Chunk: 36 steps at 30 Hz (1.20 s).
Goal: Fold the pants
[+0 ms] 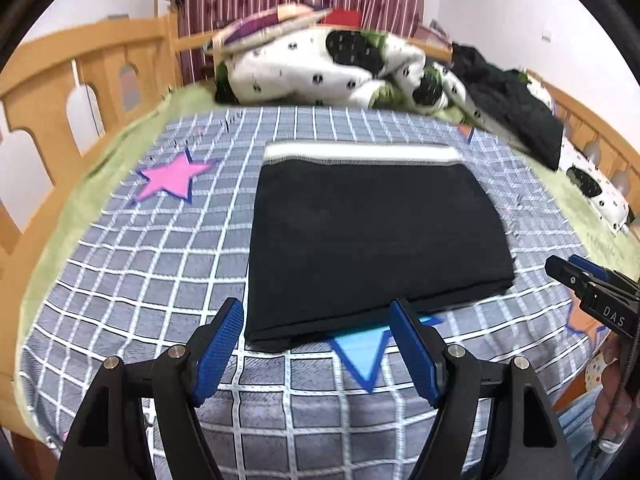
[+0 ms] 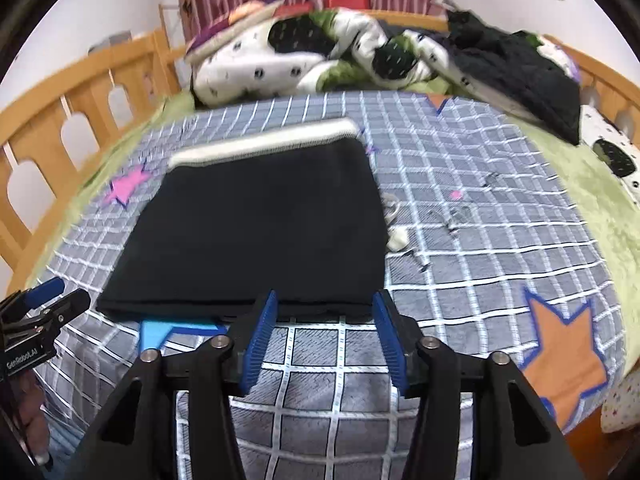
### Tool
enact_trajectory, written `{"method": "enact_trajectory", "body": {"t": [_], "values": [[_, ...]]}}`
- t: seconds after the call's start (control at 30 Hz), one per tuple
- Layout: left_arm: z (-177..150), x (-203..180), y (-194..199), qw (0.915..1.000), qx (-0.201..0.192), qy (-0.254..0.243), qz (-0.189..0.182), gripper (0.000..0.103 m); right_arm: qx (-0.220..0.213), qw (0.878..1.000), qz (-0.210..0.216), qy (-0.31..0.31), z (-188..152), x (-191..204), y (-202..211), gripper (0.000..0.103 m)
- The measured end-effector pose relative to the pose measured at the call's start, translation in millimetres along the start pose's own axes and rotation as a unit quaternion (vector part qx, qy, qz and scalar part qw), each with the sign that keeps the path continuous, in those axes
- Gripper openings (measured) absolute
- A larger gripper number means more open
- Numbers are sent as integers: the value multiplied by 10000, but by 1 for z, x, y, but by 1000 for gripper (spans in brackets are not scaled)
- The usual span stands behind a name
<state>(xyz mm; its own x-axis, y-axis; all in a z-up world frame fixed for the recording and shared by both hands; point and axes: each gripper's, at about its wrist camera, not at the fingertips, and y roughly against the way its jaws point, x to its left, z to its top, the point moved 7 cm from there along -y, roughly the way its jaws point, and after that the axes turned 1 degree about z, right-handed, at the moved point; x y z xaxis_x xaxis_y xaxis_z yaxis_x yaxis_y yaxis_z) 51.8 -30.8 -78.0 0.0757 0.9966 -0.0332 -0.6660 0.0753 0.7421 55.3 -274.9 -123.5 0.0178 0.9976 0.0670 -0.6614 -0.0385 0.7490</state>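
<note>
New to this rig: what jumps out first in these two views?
The black pants, folded into a neat rectangle with a white waistband along the far edge, lie mid-bed on the grey checked blanket. Both tools hang open and empty near its front edge: the left tool and the right tool. Behind, a crumpled white spotted quilt is heaped at the wooden headboard, and a pink star lies left of the pants.

Black hand-held gripper (image 1: 316,346), blue ribbed pads (image 1: 219,350)
</note>
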Motion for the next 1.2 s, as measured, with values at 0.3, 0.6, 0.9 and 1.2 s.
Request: {"method": "enact_trajectory", "body": {"t": [0.3, 0.6, 0.9, 1.2], "values": [[-1, -11, 52, 9997, -192, 77, 119, 75, -408, 9988, -278, 66, 9, -7, 70, 70], [-18, -11, 66, 9995, -175, 78, 252, 81, -541, 9973, -302, 384, -16, 3, 94, 95], [-23, -8, 68, 9994, -182, 95, 267, 81, -607, 9973, -263, 325, -16, -2, 100, 95], [-24, -9, 69, 9994, -187, 103, 268, 81, -580, 9973, -225, 397, -17, -1, 98, 95]]}}
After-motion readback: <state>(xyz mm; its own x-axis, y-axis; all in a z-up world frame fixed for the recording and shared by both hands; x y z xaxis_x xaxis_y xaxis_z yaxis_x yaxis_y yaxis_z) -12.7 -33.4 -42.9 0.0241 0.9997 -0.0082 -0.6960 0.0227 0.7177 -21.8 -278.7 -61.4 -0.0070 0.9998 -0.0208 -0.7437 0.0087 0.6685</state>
